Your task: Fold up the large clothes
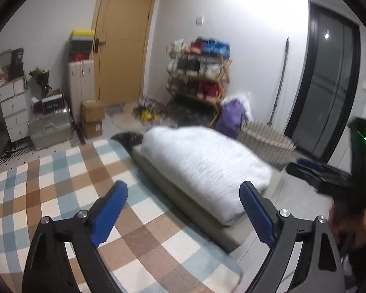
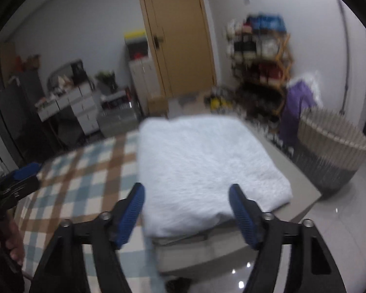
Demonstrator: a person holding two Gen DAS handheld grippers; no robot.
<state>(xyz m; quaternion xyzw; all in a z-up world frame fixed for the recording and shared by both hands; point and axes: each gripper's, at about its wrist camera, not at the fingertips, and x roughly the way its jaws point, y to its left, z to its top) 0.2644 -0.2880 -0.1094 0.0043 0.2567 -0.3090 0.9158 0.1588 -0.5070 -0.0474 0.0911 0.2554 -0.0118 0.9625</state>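
While both grippers stand clear of the work, we record the white fluffy folded garment (image 2: 202,168) lying as a thick rectangular bundle on a flat grey-beige board (image 2: 302,195), which rests partly on the tiled floor (image 2: 339,222) and beside the blue, brown and white checked rug (image 1: 61,190).

The right gripper (image 2: 186,195) has its blue-padded fingers (image 2: 131,210) spread wide with nothing between them; the bundle lies directly ahead and below, its near edge just past the fingertips, not touched. The left gripper (image 1: 183,195) is likewise wide open and empty. From it the bundle sits ahead and to the right, with the rug beneath the left-hand pad.

The relation that matters: in the right wrist view the bundle's long axis runs away from the fingers, toward the wooden door (image 2: 180,36), with its short near edge facing the right gripper squarely. In the left wrist view that axis runs obliquely from lower right to upper left. We judge the right hand the nearer and better aligned for any further grasp of the near edge; the left would need to come across to the right.

The bundle appears compact with tidy edges, so we judge the folding well advanced, possibly finished. A slatted woven basket (image 2: 334,151) stands just beyond the board's far right side. Both views are motion-blurred, so fine contact at the near edge cannot be confirmed.
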